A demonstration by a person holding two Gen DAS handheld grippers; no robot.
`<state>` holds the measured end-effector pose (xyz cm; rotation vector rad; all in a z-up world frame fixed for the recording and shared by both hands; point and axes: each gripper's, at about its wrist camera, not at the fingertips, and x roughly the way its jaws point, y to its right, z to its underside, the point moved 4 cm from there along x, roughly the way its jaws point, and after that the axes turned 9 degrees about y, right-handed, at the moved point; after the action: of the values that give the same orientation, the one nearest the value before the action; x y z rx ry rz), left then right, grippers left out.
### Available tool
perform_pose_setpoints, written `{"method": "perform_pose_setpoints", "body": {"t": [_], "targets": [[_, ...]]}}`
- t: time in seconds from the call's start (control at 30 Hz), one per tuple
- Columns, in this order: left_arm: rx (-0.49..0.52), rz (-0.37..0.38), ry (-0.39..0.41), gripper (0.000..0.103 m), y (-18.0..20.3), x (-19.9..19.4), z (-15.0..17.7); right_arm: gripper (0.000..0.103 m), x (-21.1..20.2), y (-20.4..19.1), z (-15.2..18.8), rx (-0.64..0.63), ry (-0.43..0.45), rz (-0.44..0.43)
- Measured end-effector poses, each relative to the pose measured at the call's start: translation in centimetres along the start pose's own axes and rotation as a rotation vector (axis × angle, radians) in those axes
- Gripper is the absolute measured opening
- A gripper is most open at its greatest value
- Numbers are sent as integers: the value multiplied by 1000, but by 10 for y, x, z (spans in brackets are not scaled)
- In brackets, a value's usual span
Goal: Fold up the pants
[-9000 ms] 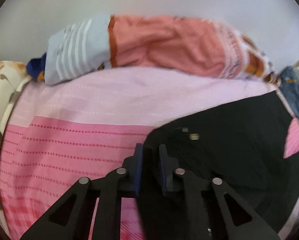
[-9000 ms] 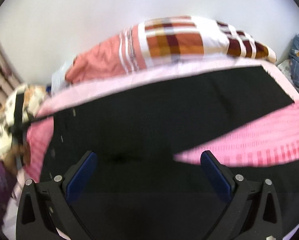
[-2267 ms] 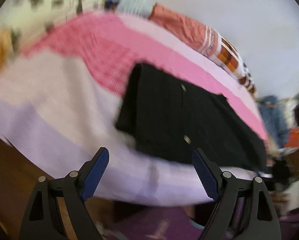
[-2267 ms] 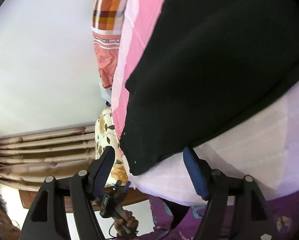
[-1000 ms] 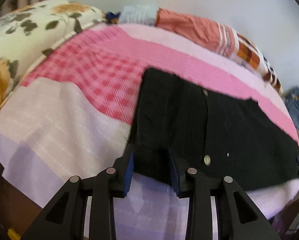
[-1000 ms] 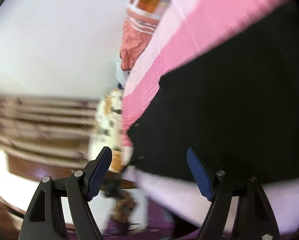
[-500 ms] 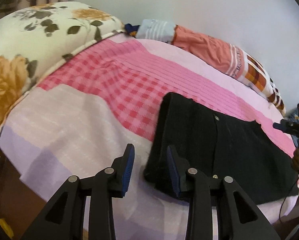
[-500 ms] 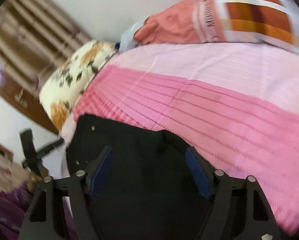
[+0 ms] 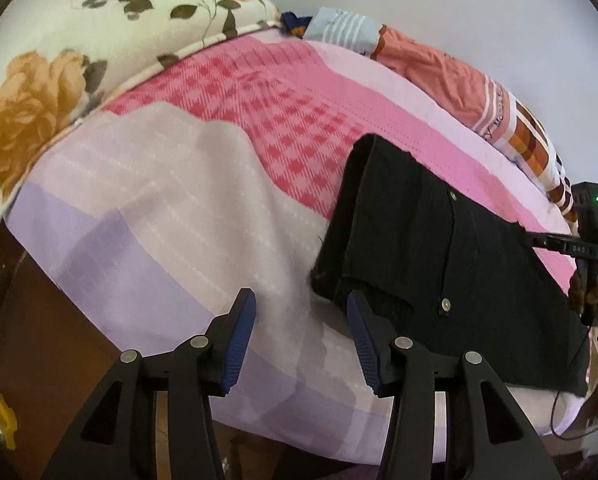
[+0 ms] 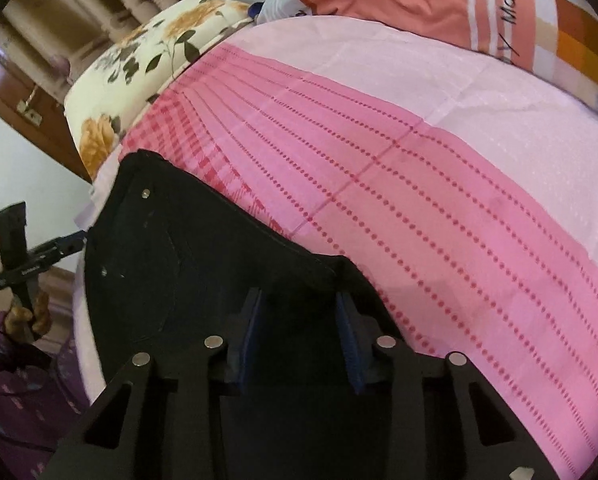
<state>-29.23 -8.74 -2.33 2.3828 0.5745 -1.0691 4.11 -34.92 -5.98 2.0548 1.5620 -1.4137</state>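
Where the black pants (image 10: 203, 264) run under the right gripper (image 10: 299, 336), we lose their outline: black cloth against black fingers, and we cannot tell whether the blue pads press the fabric. The jaws there are closing, with a raised hump of the pants between them. In the left wrist view the far right end of the pants (image 9: 439, 264) slips under the picture's rim, and only a dark bit of the right gripper (image 9: 587, 240) and the hand holding it shows there.

The left gripper (image 9: 301, 336) hovers over the near edge of the bed, its jaws opening and nothing between them but bare bedspread (image 9: 171, 216); its right pad sits just beside the pants' near left corner, and we cannot make out a touch.

The pants lie folded in a long strip on the bedspread (image 10: 439, 184), close to the near edge of the bed. Beyond them the pink cloth is bare up to the orange checked bolster (image 10: 479, 12) by the wall, and to the left up to the floral pillow (image 9: 79, 48).
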Motion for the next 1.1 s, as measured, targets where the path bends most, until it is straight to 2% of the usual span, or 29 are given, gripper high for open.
{"method": "perform_pose_setpoints", "body": {"t": [0.07, 0.13, 0.33, 0.43, 0.5, 0.63, 0.8, 0.9, 0.93, 0.97, 1.0, 1.1], "targets": [[-6, 5, -9, 51, 2, 2, 3, 12, -6, 6, 1, 16, 27, 8], [-11, 5, -9, 51, 4, 3, 6, 8, -12, 10, -1, 39, 61, 11], [-34, 7, -1, 51, 4, 2, 4, 6, -5, 22, -6, 113, 153, 75], [-53, 12, 11, 52, 2, -2, 3, 5, 1, 37, -3, 210, 199, 33], [-61, 19, 10, 53, 1, -4, 3, 5, 0, 38, 0, 217, 220, 19], [-63, 91, -1, 53, 10, -7, 7, 5, 1, 43, 0, 239, 223, -29], [-4, 171, -40, 53, 38, -1, 6, 7, 0, 41, 1, 248, 230, -34], [-52, 201, -68, 52, 41, 9, 5, 7, 0, 40, 1, 253, 231, -30], [-80, 199, -78, 51, 38, 12, 4, 7, 0, 40, 1, 253, 232, -27], [-109, 206, -87, 41, 35, 15, 3, 7, 0, 39, 1, 250, 234, -23], [-142, 209, -98, 26, 32, 19, 3, 7, 0, 39, 2, 248, 235, -19], [-200, 210, -120, 21, 27, 26, 2, 7, 0, 38, 2, 249, 237, -17]]}}
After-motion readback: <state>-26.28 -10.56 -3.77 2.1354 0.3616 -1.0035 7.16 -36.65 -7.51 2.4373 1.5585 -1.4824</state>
